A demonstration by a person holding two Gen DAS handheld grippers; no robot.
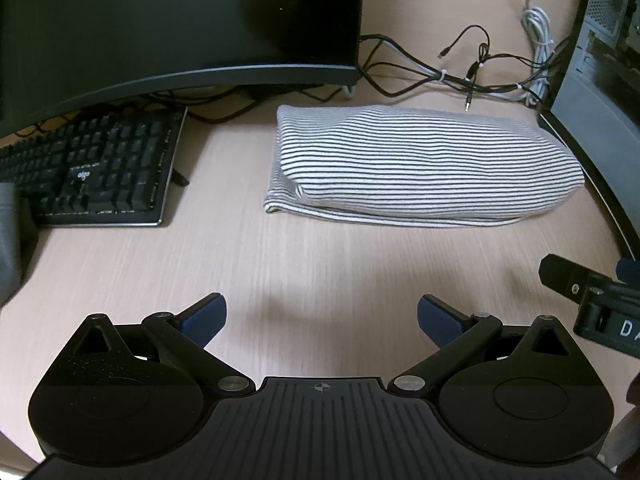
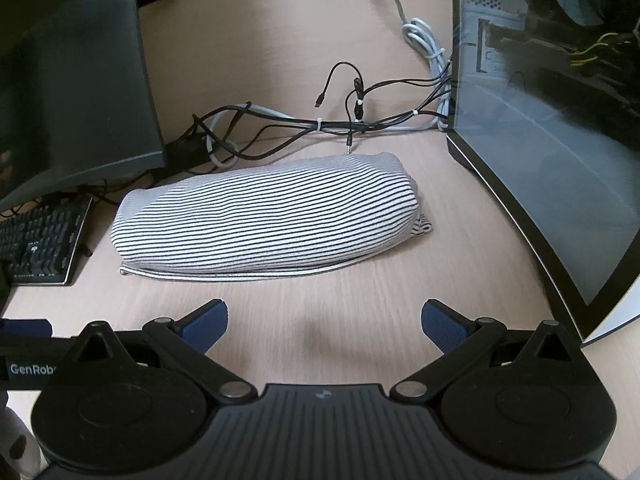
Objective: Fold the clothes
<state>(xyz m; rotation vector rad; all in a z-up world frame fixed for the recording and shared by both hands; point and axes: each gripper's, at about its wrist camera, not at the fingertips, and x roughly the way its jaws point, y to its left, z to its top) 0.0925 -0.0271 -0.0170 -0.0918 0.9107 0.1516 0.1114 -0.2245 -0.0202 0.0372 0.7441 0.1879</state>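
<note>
We hold both tools above the bare front part of the desk [image 1: 320,248], short of the garment. The left gripper [image 1: 320,320] has its blue-padded fingers spread wide with nothing between them; the right gripper [image 2: 324,322] is likewise spread wide and empty.

The striped garment [image 1: 416,164] lies on the desk as a folded, somewhat puffy bundle, long side running left to right, well apart from both sets of fingertips. In the right wrist view its lower layer shows as a thin hem along the near edge, and a small corner of fabric sticks out at the right end.

A black keyboard [image 1: 92,172] sits to the left of the garment, under the edge of a dark monitor [image 1: 180,20]. A bundle of cables [image 2: 340,120] runs along the desk just behind the garment. A computer case [image 2: 540,140] stands to the right, near the garment's right end but apart from it.
</note>
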